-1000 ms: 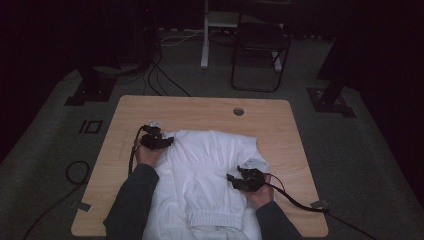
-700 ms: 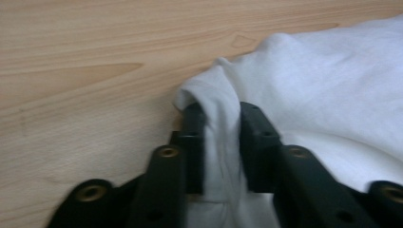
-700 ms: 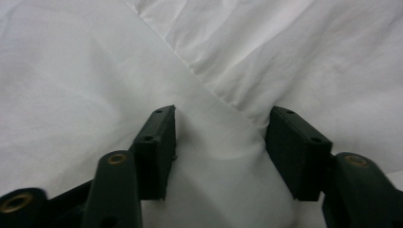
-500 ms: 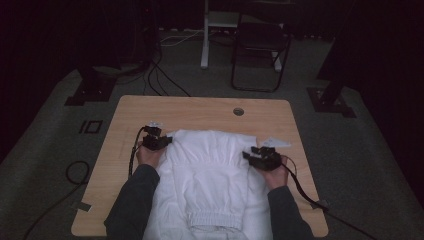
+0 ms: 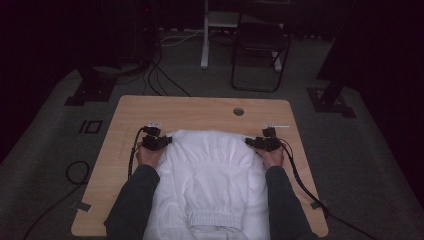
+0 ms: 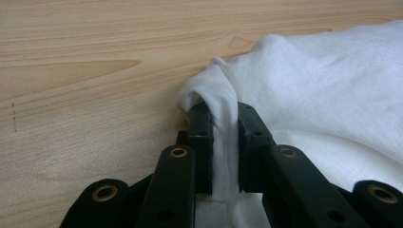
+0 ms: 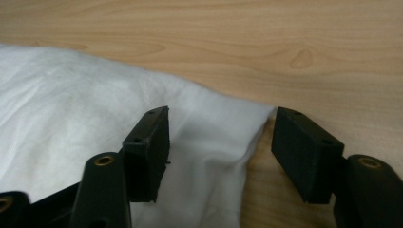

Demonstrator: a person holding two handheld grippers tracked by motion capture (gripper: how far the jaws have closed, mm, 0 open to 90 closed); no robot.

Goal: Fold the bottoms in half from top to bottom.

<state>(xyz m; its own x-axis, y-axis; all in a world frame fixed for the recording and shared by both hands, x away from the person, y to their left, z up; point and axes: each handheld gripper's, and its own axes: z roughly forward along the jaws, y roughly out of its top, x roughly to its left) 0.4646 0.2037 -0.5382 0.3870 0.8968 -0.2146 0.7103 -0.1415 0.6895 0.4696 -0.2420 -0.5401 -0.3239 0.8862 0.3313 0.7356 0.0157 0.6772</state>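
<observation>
Now the left gripper (image 6: pixel 223 142) has just closed on the far left corner of the white garment (image 5: pixel 210 175), and its jaws pinch a raised fold of cloth between them, as the left gripper view shows plainly. A second ago those jaws stood wider and the corner lay loose. Meanwhile the right gripper (image 7: pixel 221 152) has travelled from the garment's near right side out to its far right corner; its jaws have just been opening and now straddle the cloth's edge without pressing it. Judging from this, one corner is secured and the other is about to be taken, likely so both hands can lift or fold the far edge together.

The garment lies spread across the middle of the wooden table (image 5: pixel 200 107), its ribbed hem toward the near edge between the person's dark sleeves. Its fabric looks soft, matte and finely knit, bunching into gentle wrinkles near the far edge. The tabletop is pale, smooth wood grain with rounded corners and a small round hole (image 5: pixel 238 111) on the far side.
</observation>
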